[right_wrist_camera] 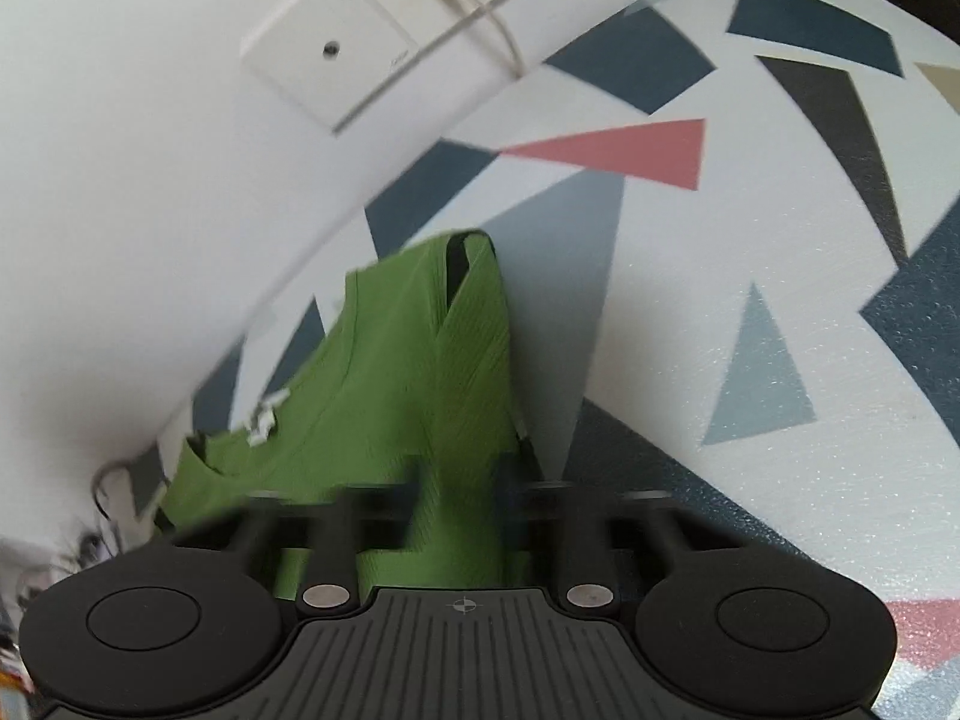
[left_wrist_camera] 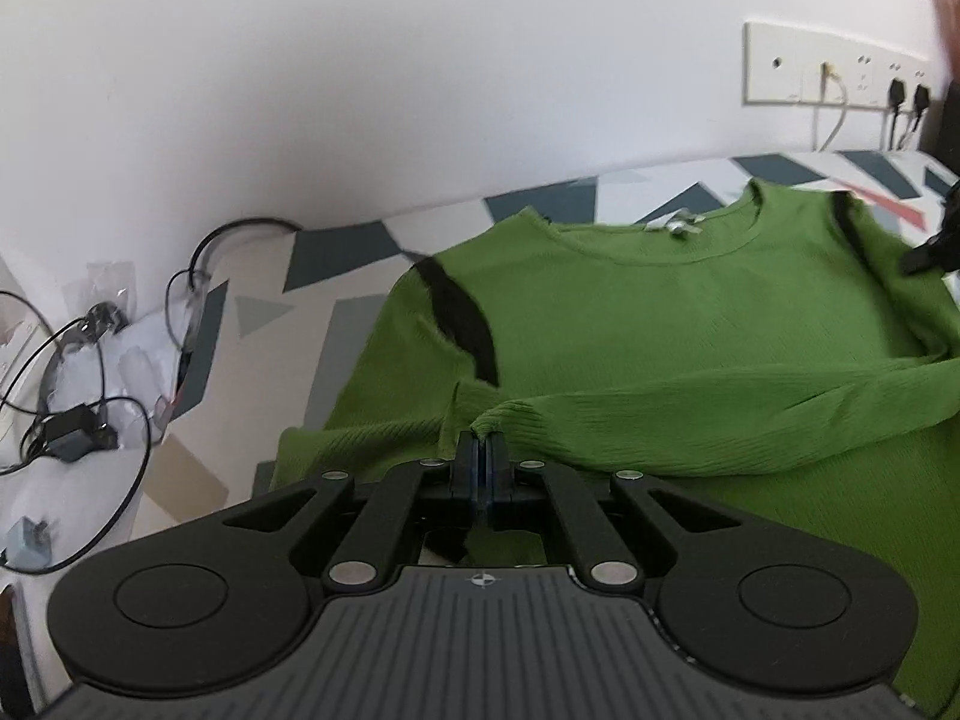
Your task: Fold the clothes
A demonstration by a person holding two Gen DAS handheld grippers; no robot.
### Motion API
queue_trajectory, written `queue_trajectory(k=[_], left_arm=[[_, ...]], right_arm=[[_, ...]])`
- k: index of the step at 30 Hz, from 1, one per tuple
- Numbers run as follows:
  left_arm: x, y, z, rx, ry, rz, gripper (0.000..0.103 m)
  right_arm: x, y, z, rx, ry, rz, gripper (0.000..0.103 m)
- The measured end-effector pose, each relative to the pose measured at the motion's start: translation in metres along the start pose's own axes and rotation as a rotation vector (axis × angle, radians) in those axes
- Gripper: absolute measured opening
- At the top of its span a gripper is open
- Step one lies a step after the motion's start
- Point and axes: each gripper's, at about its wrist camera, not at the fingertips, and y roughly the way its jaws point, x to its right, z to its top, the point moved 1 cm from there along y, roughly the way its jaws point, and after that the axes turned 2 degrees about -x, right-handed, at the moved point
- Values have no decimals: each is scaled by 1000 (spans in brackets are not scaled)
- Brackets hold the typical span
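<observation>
A green ribbed sweater (left_wrist_camera: 678,324) with black shoulder stripes lies on a table with a geometric patterned cover (left_wrist_camera: 336,276). One long sleeve (left_wrist_camera: 720,420) is drawn across the body. My left gripper (left_wrist_camera: 480,450) is shut on the cuff of that sleeve. My right gripper shows at the right edge of the left wrist view (left_wrist_camera: 936,246), at the sweater's far shoulder. In the right wrist view the sweater (right_wrist_camera: 414,372) runs between the blurred fingers of the right gripper (right_wrist_camera: 462,504), which stand apart.
Black cables, small plastic bags and a dark adapter (left_wrist_camera: 72,438) lie at the table's left end. A white wall with a socket strip (left_wrist_camera: 834,66) and plugged cords stands behind the table. The patterned cover (right_wrist_camera: 750,300) stretches to the right of the sweater.
</observation>
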Motion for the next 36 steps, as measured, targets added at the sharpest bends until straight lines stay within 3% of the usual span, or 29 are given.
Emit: queue_trajectory(k=[5,8,12,17,19,21,23,25,27,33,36], left_arm=[[2,4,8,3,-6,3,3],[3,7,13,5,-10,5,3],[5,10,19,8,-15,8,3],[-2,17,25,-3,-43,7,3],[-1,23,22,-27,-38,3,3],[2,30,17,-53,-24,1,3],[6,35,11,-71,-8,4,3],[9,38,6,-81,7,8,3],[10,38,6,-80,17,10,3],[6,35,10,-71,-1,6,3],[2,33,12,-74,-34,-11,3]], right_arm=[[17,-22,15,123,51,-79,4],[40,-18,26,109,123,-106,4],[45,-4,34,81,82,-180,4],[49,-16,45,199,128,-198,9],[46,-17,51,206,120,-166,14],[37,-9,55,173,56,-157,36],[26,2,56,134,-22,-166,40],[15,17,56,101,-91,-240,38],[15,25,57,92,-111,-302,5],[43,8,70,226,75,-305,2],[50,-5,66,245,125,-223,7]])
